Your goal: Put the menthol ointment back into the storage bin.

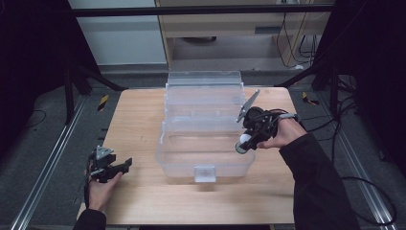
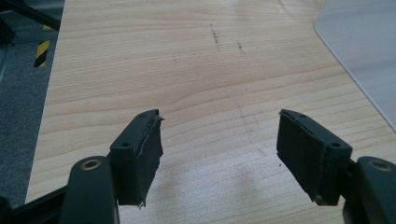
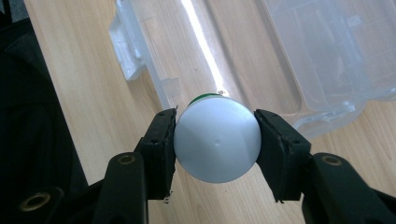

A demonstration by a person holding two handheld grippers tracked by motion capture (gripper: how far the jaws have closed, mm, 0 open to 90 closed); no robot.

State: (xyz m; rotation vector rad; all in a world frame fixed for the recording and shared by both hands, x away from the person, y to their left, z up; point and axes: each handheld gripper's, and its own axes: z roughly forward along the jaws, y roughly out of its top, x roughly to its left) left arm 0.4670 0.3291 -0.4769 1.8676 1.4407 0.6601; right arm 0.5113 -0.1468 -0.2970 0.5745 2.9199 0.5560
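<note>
Right gripper point(image 3: 215, 140): clamped on a round white cap point(image 3: 217, 140), one pad on each side; a thin green band shows at the cap's far edge, so probably a small bottle or jar seen end-on. Body hidden behind the cap; cannot tell its length.
Held item, high view: white cap point(image 1: 244, 139) at lower right of centre, right at the clear bin's right wall.
Clear plastic storage bin point(image 1: 206, 165): centre of frame, lid hinged back toward the top of the frame, latch tab at its near wall. Interior looks empty as far as the clear plastic allows.
Key relation: the item's long axis runs along the jaws, pointing away from the camera toward the bin's rim. Bin opening lies just left of the held item in the high view.
Left gripper point(image 2: 219, 149): jaws spread wide, nothing between them, above bare wooden table point(image 2: 187, 70). Lower left in high view point(image 1: 111, 167), well apart from the bin.
Nearer hand: right, judged likely to go into the bin.
</note>
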